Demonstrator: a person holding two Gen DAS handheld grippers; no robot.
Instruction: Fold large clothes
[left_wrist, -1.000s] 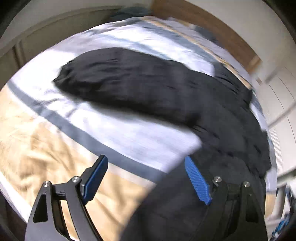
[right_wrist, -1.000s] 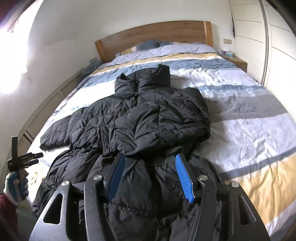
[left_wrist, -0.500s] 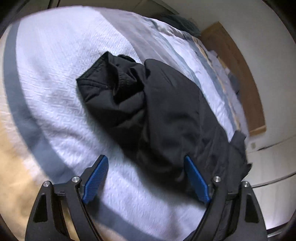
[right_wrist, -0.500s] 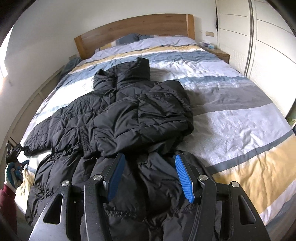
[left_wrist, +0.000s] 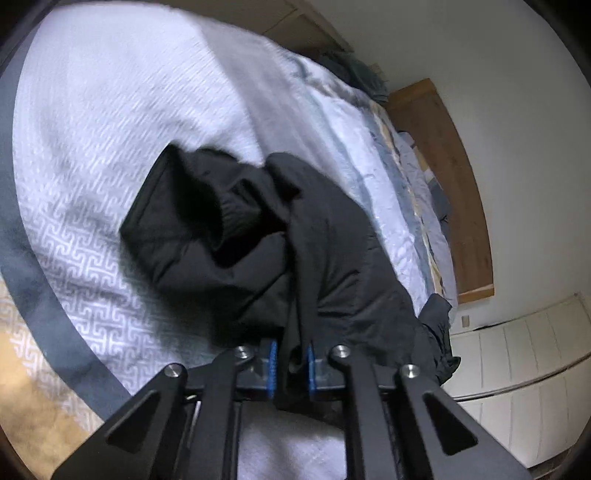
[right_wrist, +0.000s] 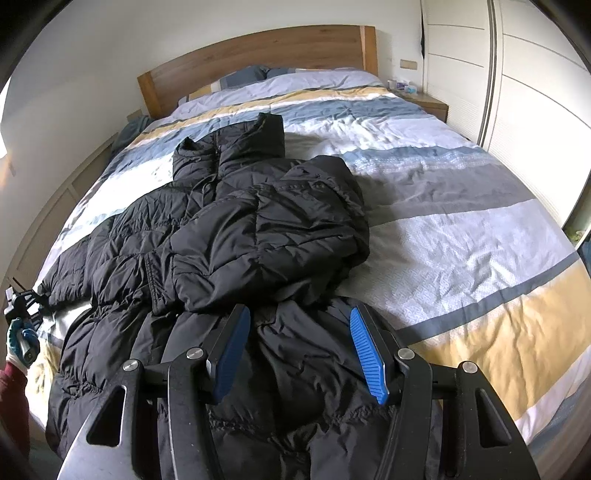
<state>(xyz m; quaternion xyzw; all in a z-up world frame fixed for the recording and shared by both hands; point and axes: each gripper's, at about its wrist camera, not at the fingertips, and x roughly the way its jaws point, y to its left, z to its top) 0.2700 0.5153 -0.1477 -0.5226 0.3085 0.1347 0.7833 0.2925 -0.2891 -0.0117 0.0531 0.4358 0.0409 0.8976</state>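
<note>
Near the bed's (right_wrist: 461, 236) left edge, the left gripper (left_wrist: 290, 363) has its fingers clamped on the jacket's (right_wrist: 236, 236) sleeve cuff (left_wrist: 207, 221), likely to fold it inward, while the right gripper (right_wrist: 301, 350) hovers with fingers apart.

Striped duvet (right_wrist: 443, 229) covers bed: white, grey, blue, yellow bands. Wooden headboard (right_wrist: 258, 55) against pale wall. Pillows (right_wrist: 266, 74) just below headboard. Small bedside table (right_wrist: 430, 101) right of bed, small items on top, too small to identify. White wardrobe (right_wrist: 517, 92) beyond it.
</note>
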